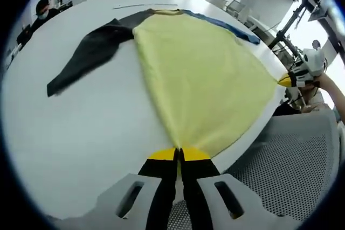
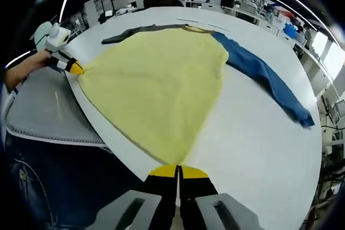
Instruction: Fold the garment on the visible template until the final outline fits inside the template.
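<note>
One garment (image 1: 199,79), yellow-bodied, is lying spread on the white tabletop (image 1: 81,133). My left hand-held gripper (image 1: 179,154) is pinching one hem corner, jaws pressed together; my right hand-held gripper (image 2: 178,172) is pinching the other corner likewise. Sleeves: two. The left gripper view is showing the dark grey sleeve (image 1: 89,55) at full length; the right gripper view is showing the blue sleeve (image 2: 264,76) at full length.

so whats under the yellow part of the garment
The yellow body lies spread on the white table, with both grippers pinching its hem corners. Whatever lies beneath, including any template, is covered. The dark sleeve and blue sleeve lie directly on the table.
</note>
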### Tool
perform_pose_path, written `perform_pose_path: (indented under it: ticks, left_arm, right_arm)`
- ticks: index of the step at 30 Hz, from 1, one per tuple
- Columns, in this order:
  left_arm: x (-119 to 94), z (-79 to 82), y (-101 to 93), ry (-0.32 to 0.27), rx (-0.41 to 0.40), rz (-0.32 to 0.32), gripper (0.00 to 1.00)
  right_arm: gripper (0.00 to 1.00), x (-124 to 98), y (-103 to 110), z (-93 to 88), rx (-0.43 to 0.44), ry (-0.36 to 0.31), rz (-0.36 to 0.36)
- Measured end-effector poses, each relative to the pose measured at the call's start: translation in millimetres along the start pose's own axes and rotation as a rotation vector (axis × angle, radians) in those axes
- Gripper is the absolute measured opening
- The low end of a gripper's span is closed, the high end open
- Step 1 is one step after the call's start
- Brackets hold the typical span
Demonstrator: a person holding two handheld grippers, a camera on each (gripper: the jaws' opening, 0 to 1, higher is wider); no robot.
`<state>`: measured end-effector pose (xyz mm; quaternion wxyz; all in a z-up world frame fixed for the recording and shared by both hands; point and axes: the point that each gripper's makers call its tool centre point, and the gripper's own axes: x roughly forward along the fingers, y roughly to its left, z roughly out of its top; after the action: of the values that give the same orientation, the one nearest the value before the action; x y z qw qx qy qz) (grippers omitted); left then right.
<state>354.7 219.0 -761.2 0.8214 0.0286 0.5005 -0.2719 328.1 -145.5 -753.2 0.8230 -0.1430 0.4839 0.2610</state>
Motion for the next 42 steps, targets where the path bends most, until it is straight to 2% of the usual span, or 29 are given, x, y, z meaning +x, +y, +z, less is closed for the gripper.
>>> perform_pose_path:
  ticks: [4,16,22,25,27,30,32,34,36,42]
  left_arm:
    - [0.6,-2.1,-0.2,0.007,0.003,0.000,0.00]
    - [0.3,-2.2,0.2,0.001,0.011,0.010,0.00]
    - [-4.7,-0.8,1.0,-0.008,0.075,0.042,0.07]
    - [-10.8,6.0,2.9,-0.051,0.066,0.045,0.16]
    - [-14.5,13.1,4.5,-0.092,0.081,0.048,0.24]
    - [-21.5,21.4,4.2,-0.130,0.098,0.053,0.34]
    - [-25.0,29.6,2.2,-0.174,0.102,0.041,0.39]
    - [-28.4,42.3,-3.4,-0.250,0.086,0.005,0.46]
    - [-30.3,48.2,-4.5,-0.280,0.051,-0.014,0.53]
    - [-34.4,57.9,-6.8,-0.320,0.086,-0.008,0.68]
  right_arm:
    - [0.00,-1.0,1.5,-0.6,-0.030,0.019,0.013]
    - [0.00,-0.4,-0.3,-2.6,0.036,-0.004,-0.003]
    - [0.00,-2.8,-7.1,-0.2,0.045,-0.034,-0.030]
    - [0.15,-4.4,-13.0,-1.0,0.072,-0.036,-0.031]
    - [0.31,-6.6,-11.6,5.2,0.102,-0.071,-0.005]
    - [0.45,-10.7,-14.6,16.3,0.130,-0.124,0.005]
    - [0.53,-13.3,-17.4,26.7,0.164,-0.174,0.010]
    - [0.61,-15.4,-21.6,35.6,0.202,-0.214,0.017]
    - [0.67,-17.1,-26.6,41.4,0.216,-0.234,0.021]
    - [0.71,-22.0,-51.7,55.1,0.242,-0.283,-0.006]
